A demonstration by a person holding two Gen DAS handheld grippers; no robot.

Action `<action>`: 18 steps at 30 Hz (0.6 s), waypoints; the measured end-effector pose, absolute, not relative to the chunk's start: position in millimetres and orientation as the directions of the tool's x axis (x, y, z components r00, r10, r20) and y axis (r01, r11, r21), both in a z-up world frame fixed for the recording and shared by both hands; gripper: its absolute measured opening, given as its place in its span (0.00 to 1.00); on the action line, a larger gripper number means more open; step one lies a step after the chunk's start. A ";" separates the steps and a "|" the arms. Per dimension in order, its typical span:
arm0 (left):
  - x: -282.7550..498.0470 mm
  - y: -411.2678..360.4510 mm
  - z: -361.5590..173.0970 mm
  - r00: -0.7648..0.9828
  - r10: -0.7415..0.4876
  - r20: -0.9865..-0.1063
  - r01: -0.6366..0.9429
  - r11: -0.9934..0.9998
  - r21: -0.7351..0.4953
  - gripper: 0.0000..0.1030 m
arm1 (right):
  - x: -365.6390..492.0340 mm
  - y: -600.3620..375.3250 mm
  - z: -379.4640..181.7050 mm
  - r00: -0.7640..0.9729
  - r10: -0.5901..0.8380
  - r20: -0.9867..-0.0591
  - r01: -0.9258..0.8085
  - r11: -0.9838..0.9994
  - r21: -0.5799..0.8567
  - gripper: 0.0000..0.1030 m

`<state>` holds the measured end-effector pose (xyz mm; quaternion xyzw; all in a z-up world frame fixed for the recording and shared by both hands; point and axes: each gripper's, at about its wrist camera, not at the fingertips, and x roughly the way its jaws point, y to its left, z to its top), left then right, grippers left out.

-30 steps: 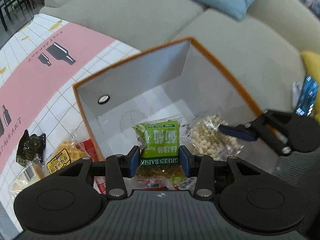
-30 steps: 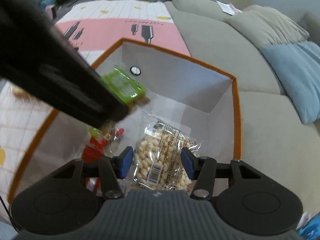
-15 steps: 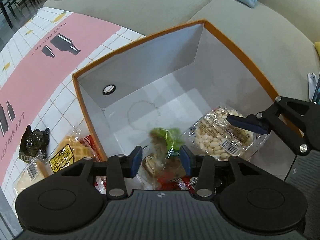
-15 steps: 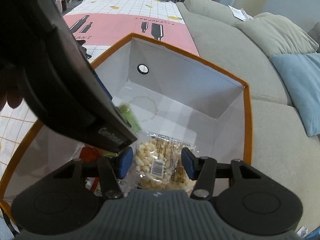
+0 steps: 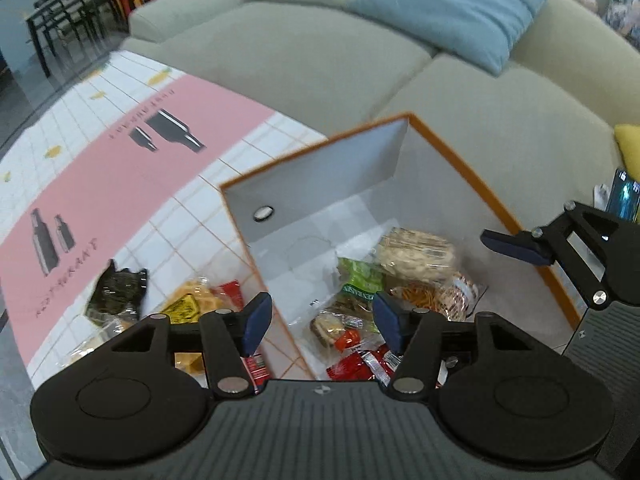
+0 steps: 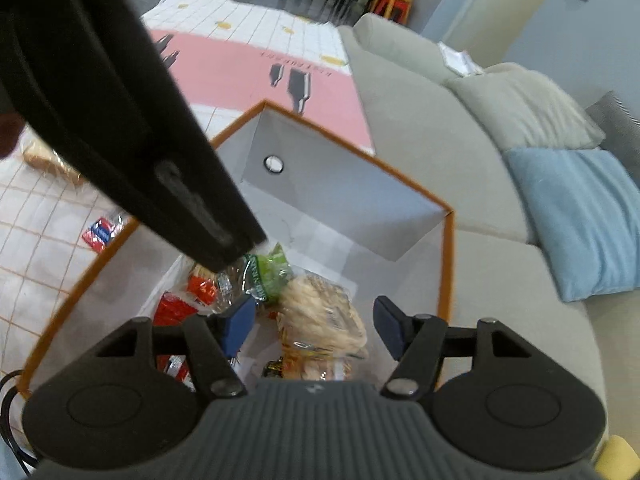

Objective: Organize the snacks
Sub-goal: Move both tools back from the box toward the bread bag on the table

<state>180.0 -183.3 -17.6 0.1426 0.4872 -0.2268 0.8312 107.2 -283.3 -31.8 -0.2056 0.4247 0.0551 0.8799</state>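
Note:
An orange-rimmed box with a grey inside holds several snacks. A green raisin packet lies in it next to a clear peanut bag, with red packets nearer me. My left gripper is open and empty above the box's near-left corner. My right gripper is open and empty above the peanut bag; it also shows at the right in the left wrist view. The green packet and box rim show in the right wrist view.
On the tiled, pink-striped tablecloth left of the box lie a dark packet, a yellow waffle packet and a small red packet. A grey sofa with a blue cushion stands behind. The left gripper's body blocks the right wrist view's upper left.
My left gripper opened and let the green raisin packet drop into the box. My right gripper let go of the peanut bag. Both grippers rose and drew back.

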 end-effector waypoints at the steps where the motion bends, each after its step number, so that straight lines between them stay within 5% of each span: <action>1: 176.1 -178.2 -12.1 0.441 -0.240 -0.865 0.506 0.862 0.019 0.67 | 103.5 -282.7 -26.6 0.644 -0.082 -0.761 -0.250 0.917 -0.310 0.62; 18: 101.0 -85.9 27.6 0.673 -0.180 -0.717 0.316 0.947 0.059 0.68 | 43.9 -228.4 26.4 0.796 -0.046 -0.603 0.002 0.997 -0.073 0.64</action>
